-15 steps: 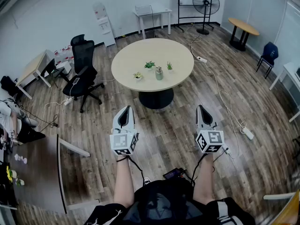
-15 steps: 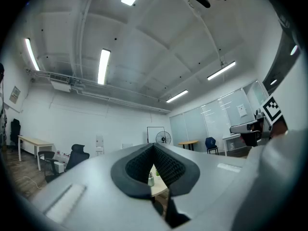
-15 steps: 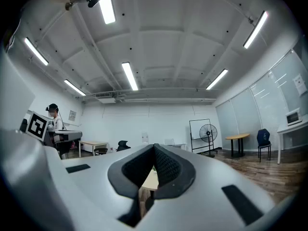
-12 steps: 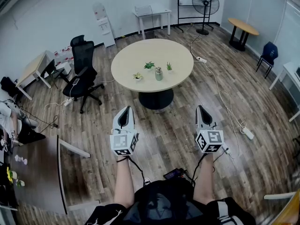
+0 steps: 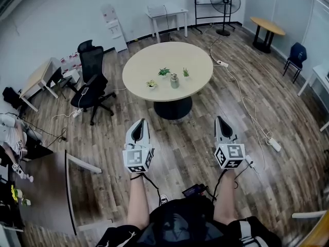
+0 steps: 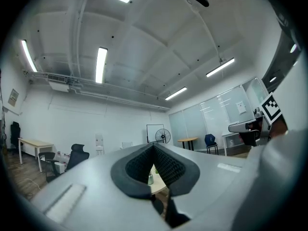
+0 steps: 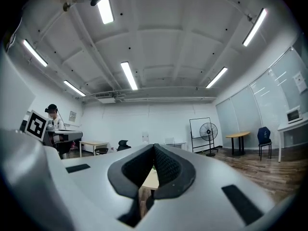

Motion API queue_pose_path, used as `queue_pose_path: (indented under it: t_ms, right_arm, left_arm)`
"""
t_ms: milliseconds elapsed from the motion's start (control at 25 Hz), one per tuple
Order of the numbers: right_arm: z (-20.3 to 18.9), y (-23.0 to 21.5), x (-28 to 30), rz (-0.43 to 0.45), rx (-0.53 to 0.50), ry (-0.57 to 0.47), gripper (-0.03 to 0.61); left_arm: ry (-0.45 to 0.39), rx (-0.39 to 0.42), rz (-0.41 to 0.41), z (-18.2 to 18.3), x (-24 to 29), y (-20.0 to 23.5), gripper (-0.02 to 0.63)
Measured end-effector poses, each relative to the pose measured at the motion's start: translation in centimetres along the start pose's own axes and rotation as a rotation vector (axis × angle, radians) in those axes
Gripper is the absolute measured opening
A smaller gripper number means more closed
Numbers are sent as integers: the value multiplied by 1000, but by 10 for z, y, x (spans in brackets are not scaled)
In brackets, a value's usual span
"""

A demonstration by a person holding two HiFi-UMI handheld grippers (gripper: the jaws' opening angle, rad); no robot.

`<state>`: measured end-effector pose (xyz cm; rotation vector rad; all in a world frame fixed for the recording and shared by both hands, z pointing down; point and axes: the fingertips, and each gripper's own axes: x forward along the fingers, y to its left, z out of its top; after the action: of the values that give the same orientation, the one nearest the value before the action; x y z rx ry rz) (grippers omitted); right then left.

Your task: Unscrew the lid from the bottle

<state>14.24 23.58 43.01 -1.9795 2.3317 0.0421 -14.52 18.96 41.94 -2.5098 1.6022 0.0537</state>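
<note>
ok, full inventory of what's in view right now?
round table: 1, beige, room centre
bottle: 1, greyish, on the round table, front half
potted plants: 3, green, around the bottle
office chair: 1, black, left of the round table
white table: 1, back wall
fan: 1, black, back right
small round table: 1, wood top, back right
blue chair: 1, right edge
desk: 1, light wood, left
power strips: 2, white, floor right of the round table, cabled
person: 1, left edge
left gripper: white, shut, empty, over the floor
right gripper: white, shut, empty, over the floor
</note>
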Motion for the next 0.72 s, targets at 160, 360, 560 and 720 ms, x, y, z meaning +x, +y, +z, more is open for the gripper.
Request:
queue_pose_path:
  t_ms: [160,360,560,720]
  right_arm:
    - [2,-13,-1,25,8,-4,3]
    - [0,-32,5,57,23,-5,3]
    - [-4,-53,26,86,43,-13,3]
    - [-13,-77,50,74,54,-2,3]
  left_arm:
    - [10,2,25,0,2,-11,2]
    - [36,-3,43,-13,11,-28,2]
    - [47,24,66,-10,35,-37,2]
    - [47,23,50,-17,80,-40,2]
